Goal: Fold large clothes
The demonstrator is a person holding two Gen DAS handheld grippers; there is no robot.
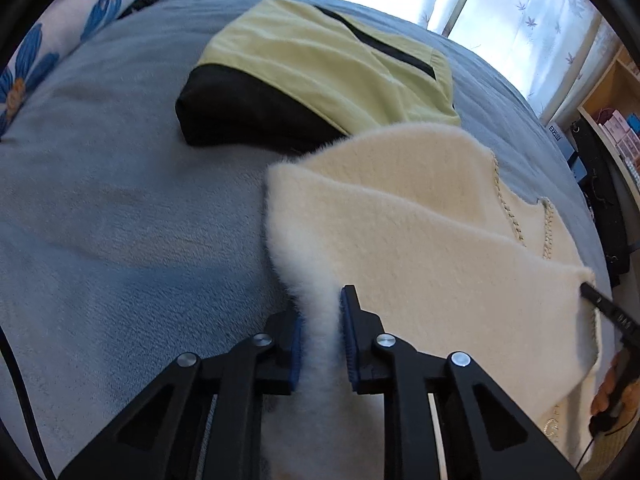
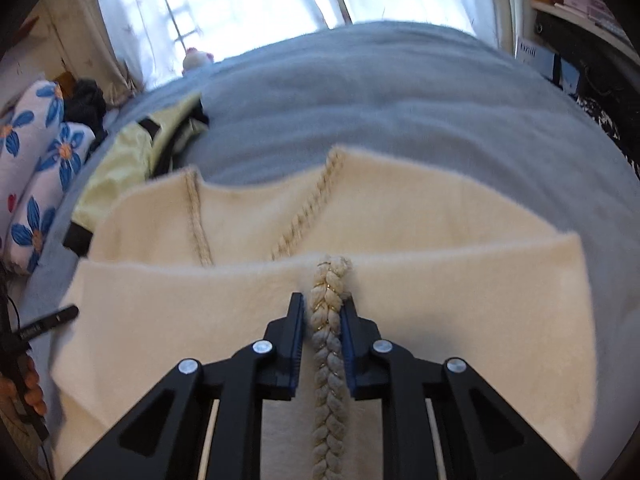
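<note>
**Two pinches on a thick fleece, and either one could slip**

The cream-white fluffy fleece garment with braided rope trim (image 2: 400, 240) lies partly folded on the grey-blue plush bedspread (image 1: 120, 200), near the edge closest to me, its near flap doubled over the part beyond. My left gripper (image 1: 322, 340) is clamped on the furry left edge of that flap, the pile bulging between the blue pads (image 1: 347, 344). My right gripper (image 2: 322, 340) is closed on the beige braided cord (image 2: 328, 320) that runs down the middle of the flap.

My worries, as I judge them:

- The left hold may have more fur than cloth. If so, a pull would comb the pile out and the edge would drop.
- The right hold is on the cord. If only the braid is caught, lifting would tug the trim and the fleece would sag away from it, leaving a crooked crease.
- The two grips sit at uneven points, one at the side and one mid-panel, so the far right portion could trail and bunch.
- The folded pale-yellow and black garment (image 1: 320, 68) lies just beyond; a long sweep forward could drag over it and undo it.
</note>
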